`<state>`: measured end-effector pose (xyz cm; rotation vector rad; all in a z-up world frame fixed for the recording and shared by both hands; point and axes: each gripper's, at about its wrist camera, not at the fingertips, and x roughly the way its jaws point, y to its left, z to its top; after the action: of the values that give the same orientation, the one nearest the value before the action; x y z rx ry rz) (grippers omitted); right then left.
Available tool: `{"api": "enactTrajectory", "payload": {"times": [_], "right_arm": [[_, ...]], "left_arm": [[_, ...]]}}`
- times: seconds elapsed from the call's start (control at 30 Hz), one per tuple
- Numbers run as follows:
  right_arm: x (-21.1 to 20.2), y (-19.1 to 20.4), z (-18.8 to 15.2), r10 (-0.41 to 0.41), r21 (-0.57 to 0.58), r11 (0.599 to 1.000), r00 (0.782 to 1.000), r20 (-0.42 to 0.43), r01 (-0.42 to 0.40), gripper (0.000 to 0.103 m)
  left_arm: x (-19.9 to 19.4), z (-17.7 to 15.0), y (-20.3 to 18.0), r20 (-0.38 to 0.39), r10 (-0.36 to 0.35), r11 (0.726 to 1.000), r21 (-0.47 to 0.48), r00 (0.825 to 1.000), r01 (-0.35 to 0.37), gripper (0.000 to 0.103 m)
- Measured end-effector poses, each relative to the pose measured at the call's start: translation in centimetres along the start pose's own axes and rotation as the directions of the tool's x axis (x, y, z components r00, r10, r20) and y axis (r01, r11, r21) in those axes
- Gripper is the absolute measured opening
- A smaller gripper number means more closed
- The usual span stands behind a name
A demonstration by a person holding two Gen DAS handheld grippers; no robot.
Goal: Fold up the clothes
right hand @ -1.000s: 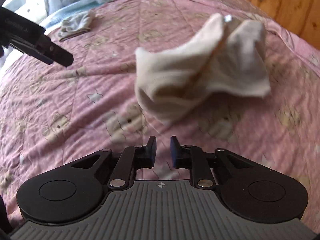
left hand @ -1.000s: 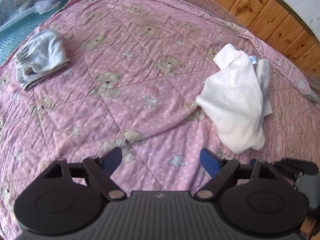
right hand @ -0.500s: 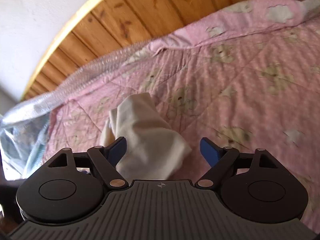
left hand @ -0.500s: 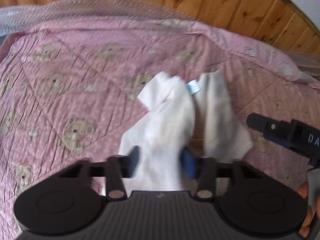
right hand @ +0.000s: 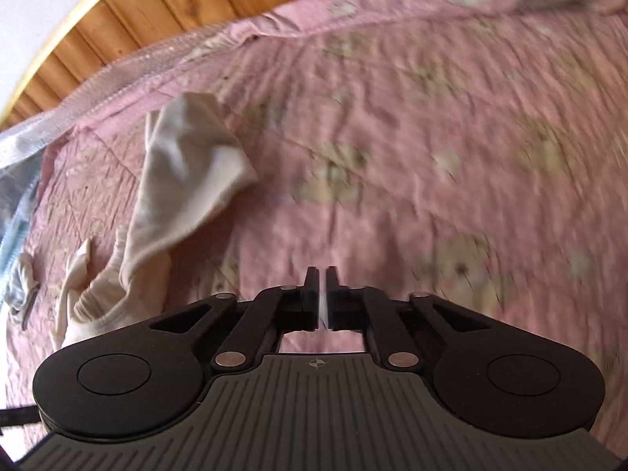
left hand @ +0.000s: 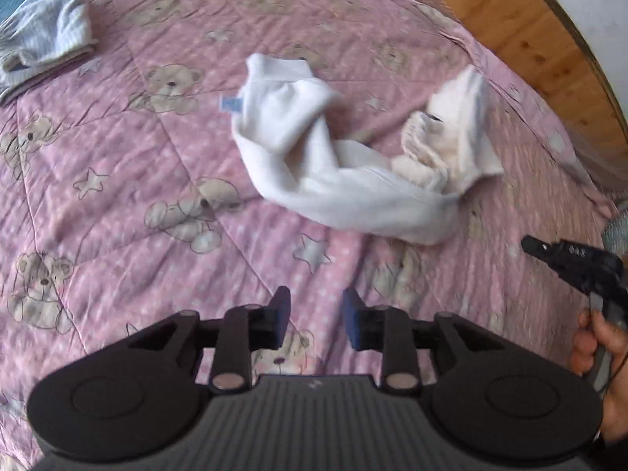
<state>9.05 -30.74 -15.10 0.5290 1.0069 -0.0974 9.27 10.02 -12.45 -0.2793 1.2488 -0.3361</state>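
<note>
A small white garment (left hand: 345, 157) lies crumpled on the pink teddy-bear quilt (left hand: 157, 180), with a blue label showing near its top left. My left gripper (left hand: 316, 314) hovers just in front of it, jaws partly open and empty. My right gripper (right hand: 321, 288) is nearly shut with nothing between its pads; it also shows in the left wrist view (left hand: 549, 253), to the right of the garment. In the right wrist view the garment (right hand: 184, 180) lies to the left of the gripper.
A folded blue-and-white striped garment (left hand: 43, 39) lies at the far left of the quilt. A wooden plank wall (right hand: 165, 11) runs behind the bed. Bubble wrap (right hand: 98, 86) lies along the bed's far edge.
The white garment now lies spread wider on the quilt. My left gripper has pulled back from it, jaws narrower. My right gripper has closed from wide open to nearly shut.
</note>
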Motion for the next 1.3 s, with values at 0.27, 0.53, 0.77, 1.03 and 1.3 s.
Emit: {"api": "enactTrajectory", "payload": {"times": [0.27,0.53,0.77,1.03,1.3], "right_arm": [[4.5,4.9,1.7,0.261,0.144,0.954,0.964,0.040,-0.264,0.066],[7.0,3.2,3.3,0.247,0.241,0.934,0.965,0.093,-0.262,0.004],[3.2,1.4,4.0,0.201,0.223,0.943,0.956,0.212,-0.248,0.004],[2.0,0.7,4.5,0.130,0.233,0.956,0.970,0.207,-0.178,0.059],[2.3,8.4,-0.8,0.255,0.059,0.964,0.966,0.043,-0.258,0.075]], "left_arm": [[1.6,9.0,-6.3,0.108,-0.090,0.985,0.159,0.990,0.072,0.084],[12.6,12.4,-9.0,-0.072,-0.058,0.982,0.176,0.996,0.070,0.027],[5.2,14.1,-9.3,0.105,-0.221,0.969,0.135,0.970,0.206,0.006],[0.4,17.8,-9.7,0.204,-0.050,0.978,0.207,0.978,0.006,0.009],[4.2,15.4,-0.4,0.137,0.081,0.996,0.033,0.987,-0.086,0.051]]}}
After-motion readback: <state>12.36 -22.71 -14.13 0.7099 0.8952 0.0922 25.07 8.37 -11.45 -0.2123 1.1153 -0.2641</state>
